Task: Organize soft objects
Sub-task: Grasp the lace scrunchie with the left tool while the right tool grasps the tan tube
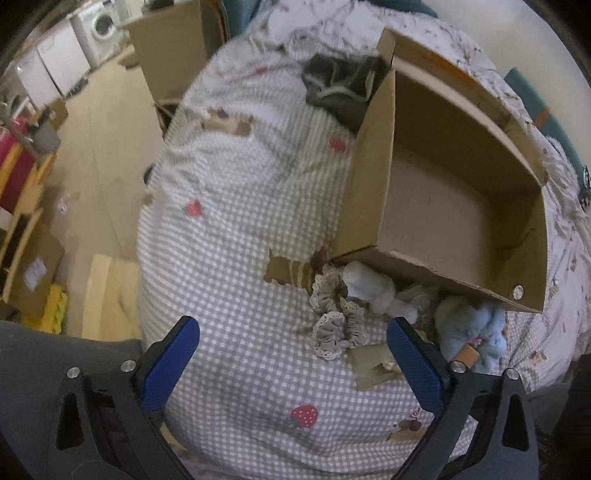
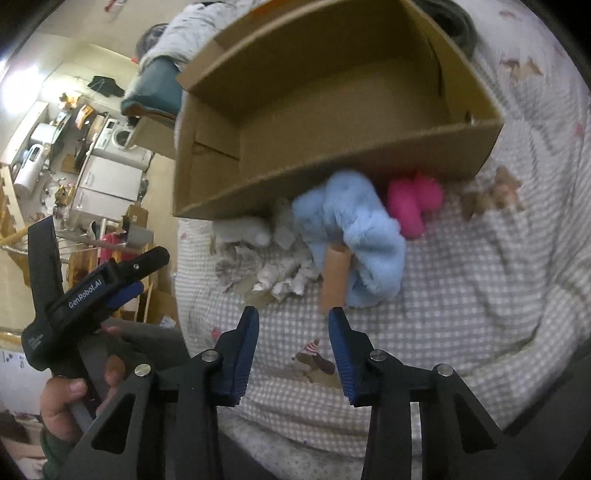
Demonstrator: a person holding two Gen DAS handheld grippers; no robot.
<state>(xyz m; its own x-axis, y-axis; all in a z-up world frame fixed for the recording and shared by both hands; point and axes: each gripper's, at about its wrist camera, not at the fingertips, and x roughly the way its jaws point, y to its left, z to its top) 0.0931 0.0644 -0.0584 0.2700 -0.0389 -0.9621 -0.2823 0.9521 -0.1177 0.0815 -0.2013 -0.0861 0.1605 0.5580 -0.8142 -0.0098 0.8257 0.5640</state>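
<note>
An empty cardboard box lies on a checked bedspread. Soft items sit against its near side: a beige lace scrunchie, a white fluffy item, a fluffy blue scrunchie on a brown card tag, a grey-white frilly scrunchie, and a pink plush piece. My left gripper is open and empty just short of the beige scrunchie. My right gripper is open and empty just short of the blue scrunchie's tag. The left gripper also shows in the right wrist view.
A dark garment lies behind the box. The bed's left edge drops to a wooden floor with cardboard boxes and a washing machine. Torn card scraps lie on the bedspread.
</note>
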